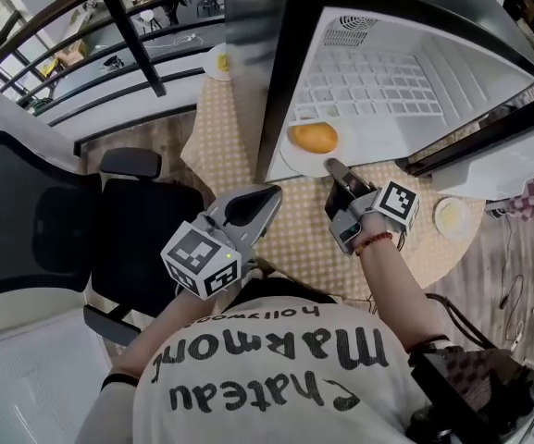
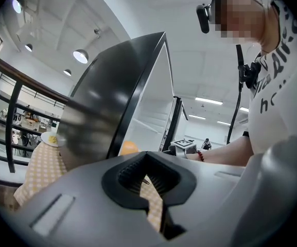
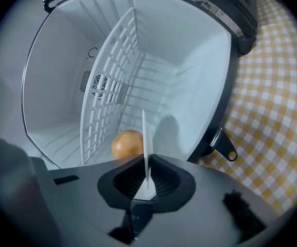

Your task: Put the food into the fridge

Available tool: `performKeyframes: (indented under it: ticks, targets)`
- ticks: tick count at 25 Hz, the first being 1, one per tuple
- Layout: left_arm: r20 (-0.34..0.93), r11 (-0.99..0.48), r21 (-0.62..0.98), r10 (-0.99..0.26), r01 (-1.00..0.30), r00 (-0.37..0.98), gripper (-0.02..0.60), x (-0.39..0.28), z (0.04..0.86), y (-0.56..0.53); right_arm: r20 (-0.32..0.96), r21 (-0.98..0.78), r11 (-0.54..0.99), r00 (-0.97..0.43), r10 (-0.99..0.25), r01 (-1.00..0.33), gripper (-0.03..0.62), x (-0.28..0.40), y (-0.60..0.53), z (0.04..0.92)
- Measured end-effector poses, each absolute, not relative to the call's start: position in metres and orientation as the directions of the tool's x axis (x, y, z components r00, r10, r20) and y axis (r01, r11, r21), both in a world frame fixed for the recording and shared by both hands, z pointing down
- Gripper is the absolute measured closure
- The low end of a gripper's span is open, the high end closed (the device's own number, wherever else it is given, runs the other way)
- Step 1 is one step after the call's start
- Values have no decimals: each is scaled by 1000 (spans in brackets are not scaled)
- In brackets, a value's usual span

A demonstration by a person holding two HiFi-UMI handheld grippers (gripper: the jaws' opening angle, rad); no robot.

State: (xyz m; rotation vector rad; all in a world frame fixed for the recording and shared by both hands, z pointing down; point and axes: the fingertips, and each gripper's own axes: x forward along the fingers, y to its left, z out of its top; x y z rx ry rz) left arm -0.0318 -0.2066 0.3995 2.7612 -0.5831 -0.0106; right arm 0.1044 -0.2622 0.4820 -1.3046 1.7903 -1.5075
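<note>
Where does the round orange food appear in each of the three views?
Head view: upper centre, the round orange food lies on the white plate at the mouth of the fridge.
Left gripper view: lower centre, only its top shows, beside the fridge's dark edge.
Right gripper view: lower centre, left of the plate's thin rim.
Shared landmark: the open fridge.

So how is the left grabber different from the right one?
The right gripper pinches a white plate carrying round orange food; the left gripper holds nothing. The right gripper reaches the open fridge; the left gripper hangs back by the table. Both carry marker cubes.
</note>
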Motion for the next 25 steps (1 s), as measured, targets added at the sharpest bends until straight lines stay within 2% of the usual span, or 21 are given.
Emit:
performKeyframes:
  ticks: [12,25]
  targets:
    - [47,-811,349,-485,-470,873,577,-28,399,-204,269,-916,-37,-543,-796,-400,569,93,-293,485]
    - [37,-785,353,-532,-509,846,577,-38,395,-199,360,-845,-9,-557,-749,-535,569,93,-313,493]
